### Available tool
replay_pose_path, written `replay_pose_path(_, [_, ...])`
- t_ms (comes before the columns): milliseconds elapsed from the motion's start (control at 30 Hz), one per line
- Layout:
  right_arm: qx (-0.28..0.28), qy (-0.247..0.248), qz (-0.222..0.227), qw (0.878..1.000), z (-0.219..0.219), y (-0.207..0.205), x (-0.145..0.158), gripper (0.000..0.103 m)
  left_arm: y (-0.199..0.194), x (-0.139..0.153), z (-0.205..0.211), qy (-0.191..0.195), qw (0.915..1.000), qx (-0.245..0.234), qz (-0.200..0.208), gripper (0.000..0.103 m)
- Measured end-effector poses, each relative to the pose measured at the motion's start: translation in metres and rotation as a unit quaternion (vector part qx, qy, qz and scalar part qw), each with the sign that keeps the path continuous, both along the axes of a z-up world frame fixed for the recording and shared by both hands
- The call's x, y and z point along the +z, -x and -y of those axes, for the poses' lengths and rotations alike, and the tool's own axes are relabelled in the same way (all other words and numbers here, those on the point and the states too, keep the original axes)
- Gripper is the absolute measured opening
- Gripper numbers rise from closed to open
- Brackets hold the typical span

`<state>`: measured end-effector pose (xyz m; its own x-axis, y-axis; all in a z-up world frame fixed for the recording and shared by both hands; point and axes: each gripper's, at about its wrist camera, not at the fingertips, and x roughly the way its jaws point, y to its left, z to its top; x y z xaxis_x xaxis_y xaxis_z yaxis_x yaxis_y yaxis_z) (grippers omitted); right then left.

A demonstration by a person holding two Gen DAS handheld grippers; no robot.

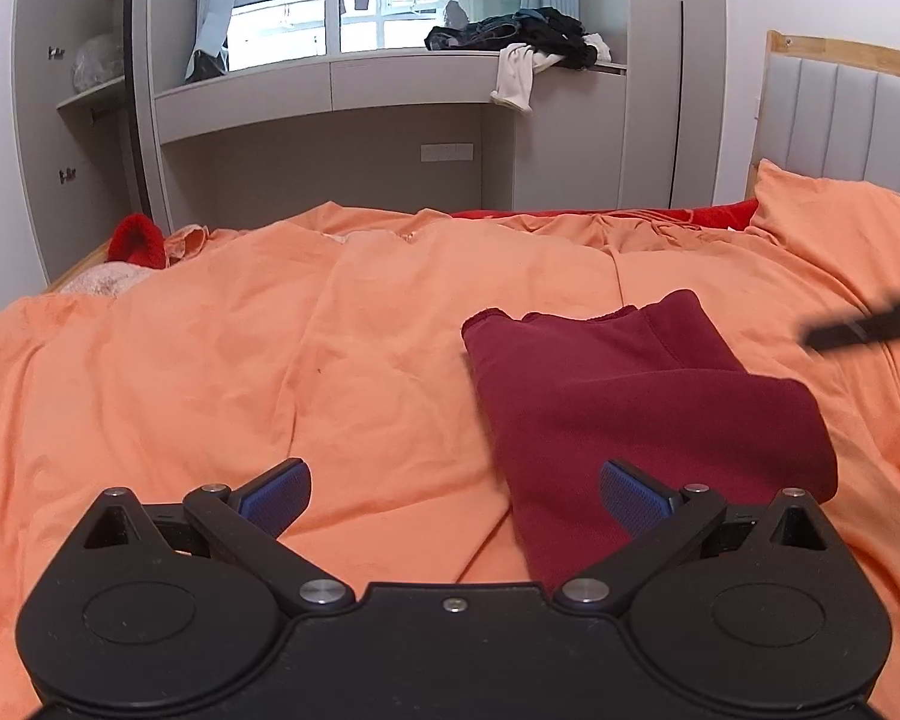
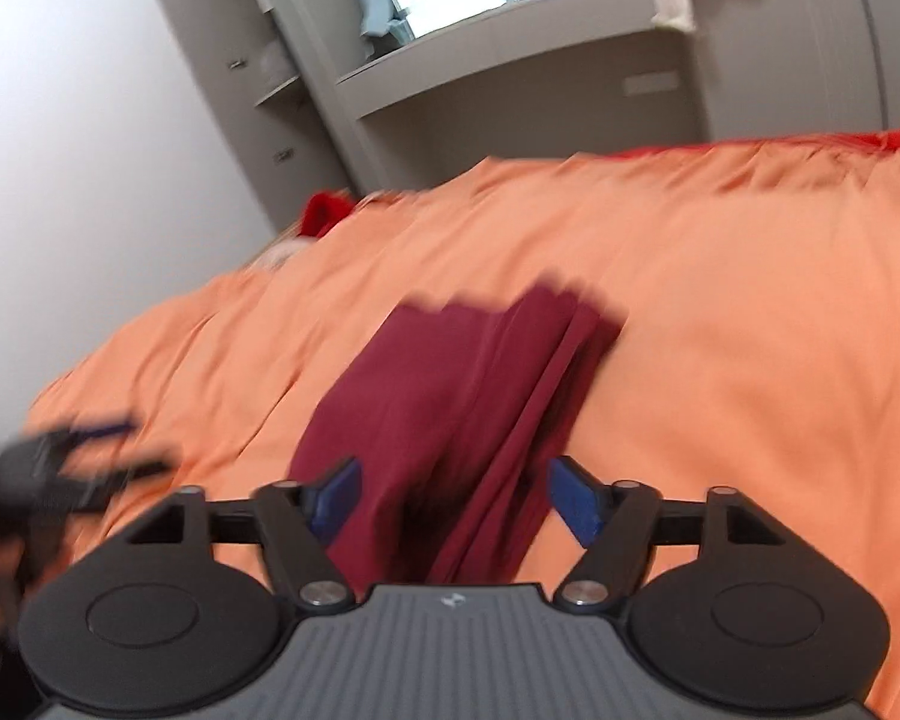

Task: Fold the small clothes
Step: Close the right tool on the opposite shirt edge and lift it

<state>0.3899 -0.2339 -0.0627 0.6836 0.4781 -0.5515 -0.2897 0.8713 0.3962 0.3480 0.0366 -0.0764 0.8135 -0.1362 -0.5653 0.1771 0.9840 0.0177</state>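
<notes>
The right wrist view is motion-blurred: the maroon garment (image 2: 450, 414) has smeared edges, and the left gripper (image 2: 96, 450) is a dark streak. The frame edge crops the right gripper (image 1: 870, 324).

A dark red garment (image 1: 642, 402) lies folded flat on the orange bedcover (image 1: 210, 360).

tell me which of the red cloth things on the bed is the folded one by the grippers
The dark maroon garment, folded flat on the orange cover in front of both grippers. The brighter red item lies bunched at the bed's far left edge.
</notes>
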Motion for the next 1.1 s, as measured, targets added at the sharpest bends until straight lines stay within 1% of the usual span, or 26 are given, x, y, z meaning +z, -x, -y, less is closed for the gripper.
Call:
replay_pose_path(67, [-0.022, 0.007, -0.012, 1.000, 0.000, -0.041, -0.001, 0.074, 0.000, 0.001, 0.000, 0.007, 1.0000, -0.003, 0.000, 0.102])
replay_pose_path(167, [-0.028, 0.021, -0.057, 0.998, -0.005, -0.095, -0.019, 0.073, 0.003, 0.002, 0.001, 0.000, 1.0000, -0.002, 0.008, 0.102])
replay_pose_path(200, [-0.024, 0.020, -0.072, 0.997, -0.007, -0.107, -0.028, 0.071, 0.003, 0.002, 0.001, -0.003, 1.0000, -0.002, 0.009, 0.102])
replay_pose_path(267, [-0.017, 0.007, -0.093, 0.995, -0.010, -0.126, -0.042, 0.063, 0.002, 0.001, 0.000, -0.006, 1.0000, -0.002, 0.005, 0.102])
replay_pose_path(300, [-0.010, -0.005, -0.100, 0.995, -0.011, -0.132, -0.047, 0.047, 0.000, -0.001, -0.001, -0.005, 1.0000, -0.002, 0.003, 0.102])
replay_pose_path(333, [-0.004, -0.016, -0.098, 0.995, -0.012, -0.133, -0.050, 0.024, -0.001, -0.001, -0.002, -0.005, 1.0000, -0.002, 0.001, 0.102])
replay_pose_path(367, [-0.001, -0.024, -0.088, 0.996, -0.013, -0.135, -0.049, 0.021, -0.002, -0.002, -0.003, -0.005, 1.0000, 0.000, -0.002, 0.102])
replay_pose_path(433, [0.021, -0.043, -0.041, 0.998, -0.014, -0.131, -0.040, 0.018, -0.003, -0.004, -0.005, -0.006, 1.0000, 0.003, -0.006, 0.102])
replay_pose_path(533, [0.063, -0.061, 0.002, 0.996, -0.017, -0.128, -0.016, 0.018, -0.005, -0.007, -0.006, -0.002, 0.9999, 0.006, -0.010, 0.102])
replay_pose_path(600, [0.082, -0.090, 0.006, 0.993, -0.014, -0.137, -0.008, 0.018, -0.006, -0.009, -0.006, -0.001, 0.9999, 0.007, -0.013, 0.102])
replay_pose_path(633, [0.082, -0.107, -0.002, 0.991, -0.008, -0.146, -0.012, 0.018, -0.007, -0.009, -0.006, -0.002, 0.9999, 0.007, -0.014, 0.102])
replay_pose_path(700, [0.066, -0.138, -0.048, 0.987, 0.008, -0.168, -0.033, 0.018, -0.007, -0.010, -0.004, -0.005, 0.9999, 0.006, -0.012, 0.102])
replay_pose_path(733, [0.050, -0.155, -0.077, 0.984, 0.018, -0.179, -0.051, 0.018, -0.006, -0.010, -0.003, -0.007, 0.9999, 0.004, -0.010, 0.102])
replay_pose_path(767, [0.034, -0.159, -0.097, 0.982, 0.025, -0.186, -0.067, 0.018, -0.006, -0.011, -0.002, -0.010, 0.9999, 0.002, -0.010, 0.102])
replay_pose_path(800, [0.017, -0.151, -0.112, 0.982, 0.029, -0.191, -0.082, 0.019, -0.006, -0.012, -0.001, -0.014, 0.9998, 0.000, -0.011, 0.102])
replay_pose_path(833, [0.004, -0.144, -0.121, 0.982, 0.031, -0.193, -0.095, 0.025, -0.006, -0.013, -0.001, -0.018, 0.9998, -0.001, -0.012, 0.102])
replay_pose_path(867, [-0.012, -0.147, -0.123, 0.981, 0.034, -0.191, -0.104, 0.034, -0.006, -0.013, -0.001, -0.021, 0.9997, -0.001, -0.012, 0.102])
replay_pose_path(900, [-0.024, -0.161, -0.116, 0.980, 0.037, -0.187, -0.108, 0.051, -0.006, -0.013, -0.001, -0.023, 0.9997, -0.002, -0.013, 0.102])
replay_pose_path(967, [-0.038, -0.194, -0.073, 0.978, 0.050, -0.168, -0.100, 0.055, -0.006, -0.012, -0.002, -0.021, 0.9997, -0.002, -0.013, 0.102])
replay_pose_path(1000, [-0.036, -0.203, -0.052, 0.977, 0.057, -0.157, -0.092, 0.055, -0.006, -0.011, -0.003, -0.018, 0.9998, 0.000, -0.013, 0.102])
replay_pose_path(1033, [-0.027, -0.204, -0.037, 0.978, 0.063, -0.143, -0.083, 0.054, -0.006, -0.011, -0.004, -0.015, 0.9998, 0.001, -0.014, 0.102])
replay_pose_path(1100, [0.013, -0.209, -0.023, 0.978, 0.070, -0.113, -0.066, 0.053, -0.006, -0.009, -0.006, -0.008, 0.9999, 0.004, -0.012, 0.102])
